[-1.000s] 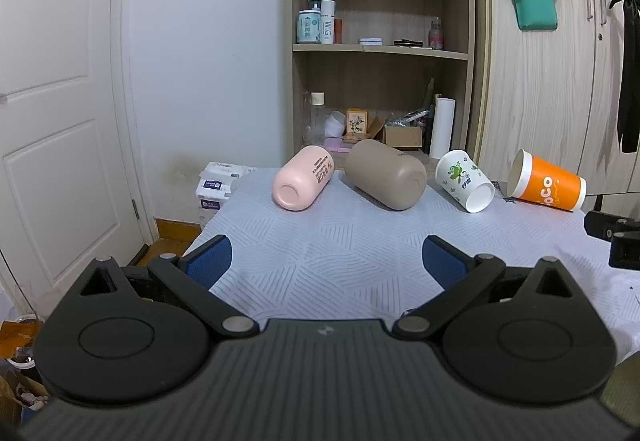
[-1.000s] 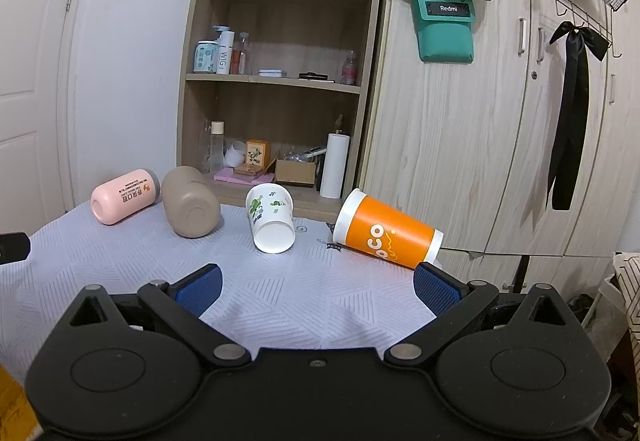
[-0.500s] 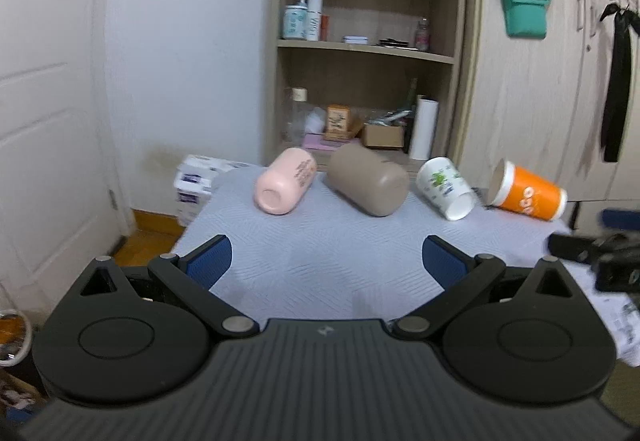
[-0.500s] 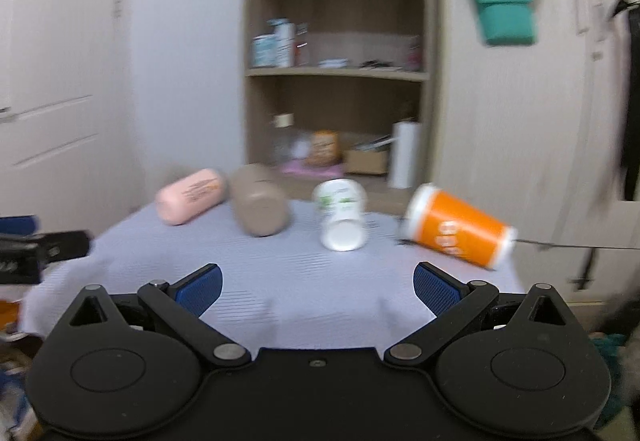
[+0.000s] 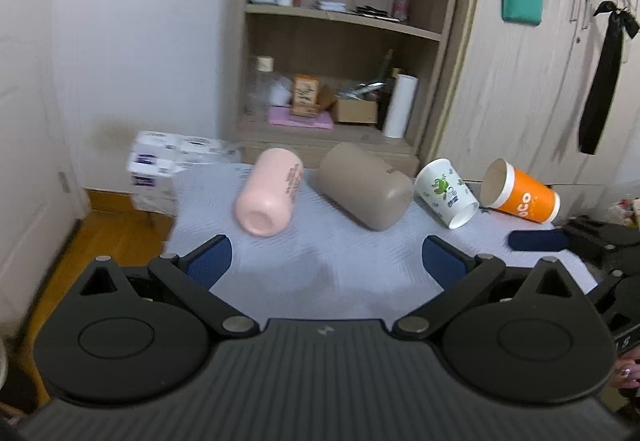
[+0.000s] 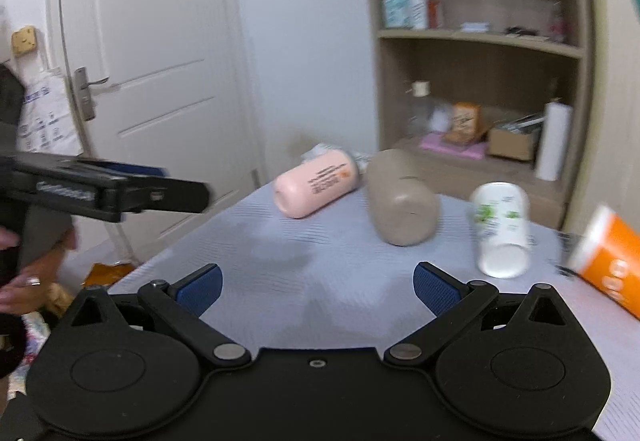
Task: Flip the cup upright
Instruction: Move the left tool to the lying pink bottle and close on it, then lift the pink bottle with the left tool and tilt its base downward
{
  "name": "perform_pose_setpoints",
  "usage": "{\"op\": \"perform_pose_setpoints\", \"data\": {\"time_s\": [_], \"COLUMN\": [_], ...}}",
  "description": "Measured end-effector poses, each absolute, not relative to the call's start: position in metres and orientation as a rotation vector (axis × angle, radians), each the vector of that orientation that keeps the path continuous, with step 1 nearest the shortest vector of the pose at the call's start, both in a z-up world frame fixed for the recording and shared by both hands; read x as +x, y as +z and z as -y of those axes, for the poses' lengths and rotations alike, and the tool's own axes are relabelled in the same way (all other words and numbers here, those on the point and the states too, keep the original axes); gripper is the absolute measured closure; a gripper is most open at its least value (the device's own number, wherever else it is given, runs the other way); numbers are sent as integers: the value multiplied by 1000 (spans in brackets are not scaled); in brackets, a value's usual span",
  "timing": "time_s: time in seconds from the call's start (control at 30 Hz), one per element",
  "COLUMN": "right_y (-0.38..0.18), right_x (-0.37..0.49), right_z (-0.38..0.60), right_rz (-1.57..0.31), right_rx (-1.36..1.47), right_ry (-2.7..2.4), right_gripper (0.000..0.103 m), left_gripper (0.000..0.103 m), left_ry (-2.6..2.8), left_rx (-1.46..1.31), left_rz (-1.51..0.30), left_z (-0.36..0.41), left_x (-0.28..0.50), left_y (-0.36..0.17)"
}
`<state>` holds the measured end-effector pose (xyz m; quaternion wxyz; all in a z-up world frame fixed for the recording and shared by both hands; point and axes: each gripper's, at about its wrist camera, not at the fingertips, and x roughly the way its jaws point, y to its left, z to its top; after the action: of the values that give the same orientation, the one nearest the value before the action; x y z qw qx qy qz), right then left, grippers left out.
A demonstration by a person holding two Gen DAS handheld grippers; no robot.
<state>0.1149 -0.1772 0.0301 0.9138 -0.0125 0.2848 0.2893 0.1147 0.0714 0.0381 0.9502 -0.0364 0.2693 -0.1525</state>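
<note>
Several cups lie on their sides in a row on the pale blue cloth (image 5: 320, 265): a pink cup (image 5: 270, 197), a taupe cup (image 5: 366, 195), a white cup with green print (image 5: 446, 193) and an orange cup (image 5: 520, 197). They also show in the right wrist view: the pink cup (image 6: 318, 183), the taupe cup (image 6: 402, 197), the white cup (image 6: 502, 227), the orange cup (image 6: 612, 269). My left gripper (image 5: 326, 261) is open and empty, short of the cups. My right gripper (image 6: 316, 285) is open and empty, also short of them.
A wooden shelf unit (image 5: 344, 41) with bottles and boxes stands behind the table. Wardrobe doors (image 5: 540, 89) are at the right, a white door (image 6: 140, 81) at the left. A stack of packages (image 5: 168, 165) sits by the table's far left corner.
Both grippers have risen and tilted down toward the table. The right gripper has swung left, so the cups sit further right in its view. The cups have not moved.
</note>
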Motion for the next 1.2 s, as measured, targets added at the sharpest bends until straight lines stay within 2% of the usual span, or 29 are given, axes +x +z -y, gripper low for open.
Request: {"op": "perform_pose_setpoints", "data": {"time_s": [0.1, 0.47, 0.67, 0.77, 0.8, 0.87, 0.97, 1.2], "right_y": [19, -8, -17, -19, -19, -19, -21, -23], "right_x": [140, 189, 202, 205, 205, 205, 207, 208], "right_z": [163, 136, 136, 136, 135, 135, 134, 135], "right_rz": [-599, -661, -676, -683, -687, -688, -687, -697], "right_rx": [-55, -99, -93, -97, -100, -104, -108, -117], "right_ry": [611, 661, 659, 659, 661, 668, 677, 676], "right_gripper": [0, 0, 0, 0, 0, 0, 0, 0], "left_gripper": [3, 4, 4, 15, 25, 28, 43, 43], "left_ry": [-383, -336, -346, -335, -308, -274, -300, -319], "left_rx": [-28, 46, 48, 44, 62, 104, 89, 2], "left_rz": [-545, -580, -579, -574, -565, -573, -604, -590], "left_z": [-71, -84, -84, -84, -82, -77, -77, -83], "left_x": [142, 241, 255, 259, 260, 263, 266, 254], "left_y": [21, -12, -27, -29, -31, -36, -43, -40]}}
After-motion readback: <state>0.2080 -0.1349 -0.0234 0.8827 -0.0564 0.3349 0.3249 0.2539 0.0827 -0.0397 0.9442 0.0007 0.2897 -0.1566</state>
